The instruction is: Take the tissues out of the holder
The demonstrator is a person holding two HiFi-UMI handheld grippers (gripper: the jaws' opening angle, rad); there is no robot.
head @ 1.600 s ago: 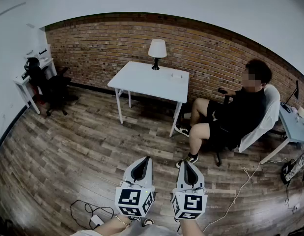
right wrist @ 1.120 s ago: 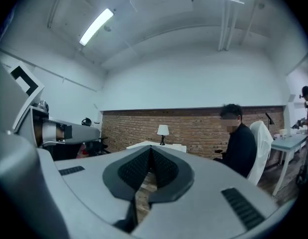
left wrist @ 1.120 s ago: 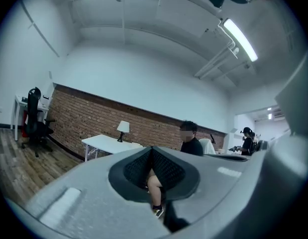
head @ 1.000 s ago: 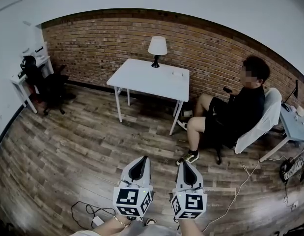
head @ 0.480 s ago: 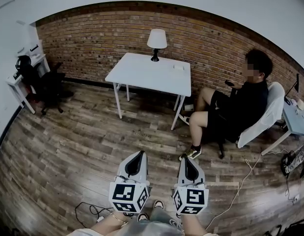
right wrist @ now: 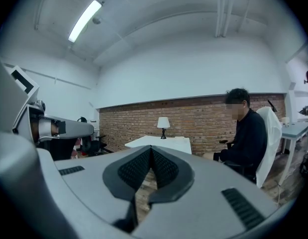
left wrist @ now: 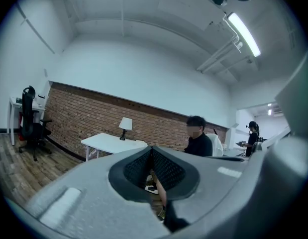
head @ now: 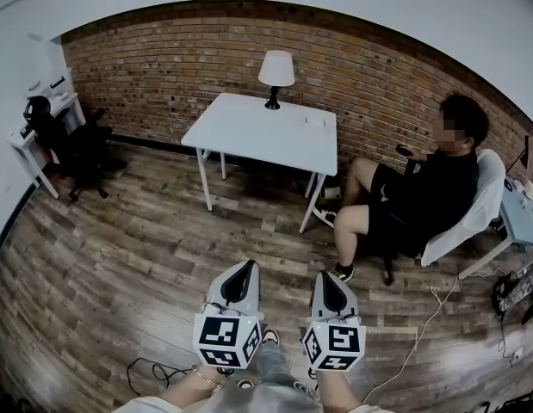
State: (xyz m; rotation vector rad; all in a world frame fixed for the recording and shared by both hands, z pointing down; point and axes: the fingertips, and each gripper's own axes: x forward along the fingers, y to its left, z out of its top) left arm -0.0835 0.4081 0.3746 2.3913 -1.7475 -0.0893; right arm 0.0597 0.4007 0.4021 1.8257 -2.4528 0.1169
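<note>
A small pale box, likely the tissue holder, sits on the far right part of the white table by the brick wall. It is too small to make out in detail. It also shows as a pale speck on the table in the left gripper view and in the right gripper view. My left gripper and right gripper are held side by side, low over the wood floor, well short of the table. Both point toward it with jaws shut and nothing between them.
A table lamp stands at the table's back edge. A person sits in a white-draped chair right of the table, legs stretched toward it. A black office chair and white desk stand at far left. Cables trail on the floor.
Both grippers have come forward together toward the table, which now looks a little nearer. The seated person has shifted their legs. The jaws stay shut.
</note>
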